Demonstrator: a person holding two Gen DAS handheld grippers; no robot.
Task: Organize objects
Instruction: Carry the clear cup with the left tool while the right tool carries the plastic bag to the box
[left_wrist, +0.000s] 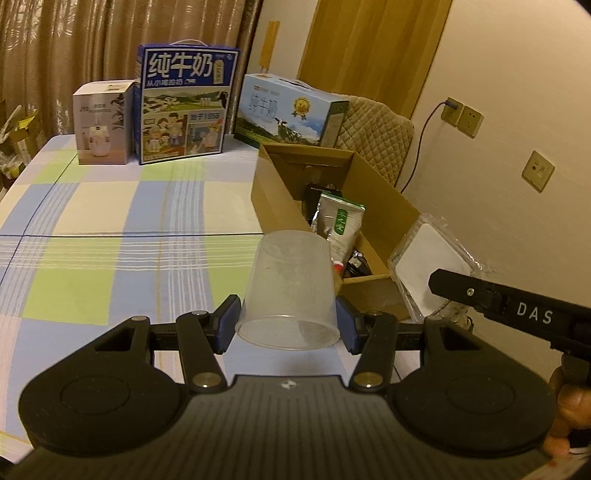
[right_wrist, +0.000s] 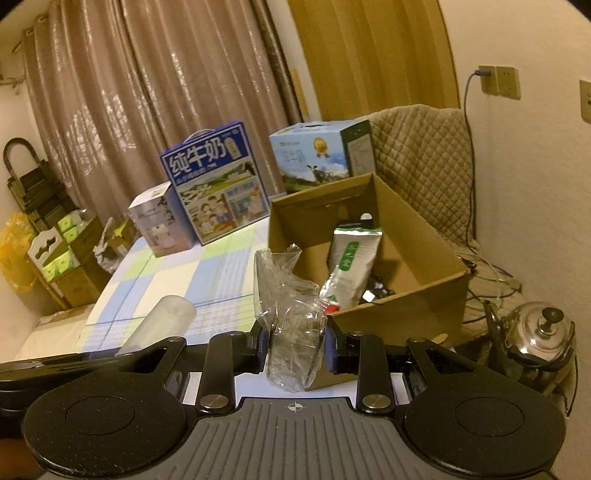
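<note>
Lower centre of the left wrist view, the left gripper (left_wrist: 288, 325) jaws pinch an upside-down frosted clear plastic cup (left_wrist: 290, 288) near its rim: light, slick, squashy, so easy pressure. The right gripper (right_wrist: 295, 343) jaws clamp a crinkly clear plastic wrapper (right_wrist: 290, 314) before the open brown cardboard box (right_wrist: 417, 295).

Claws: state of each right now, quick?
Left claw: closed on the clear plastic cup.
Right claw: closed on the crumpled clear plastic wrap.
</note>
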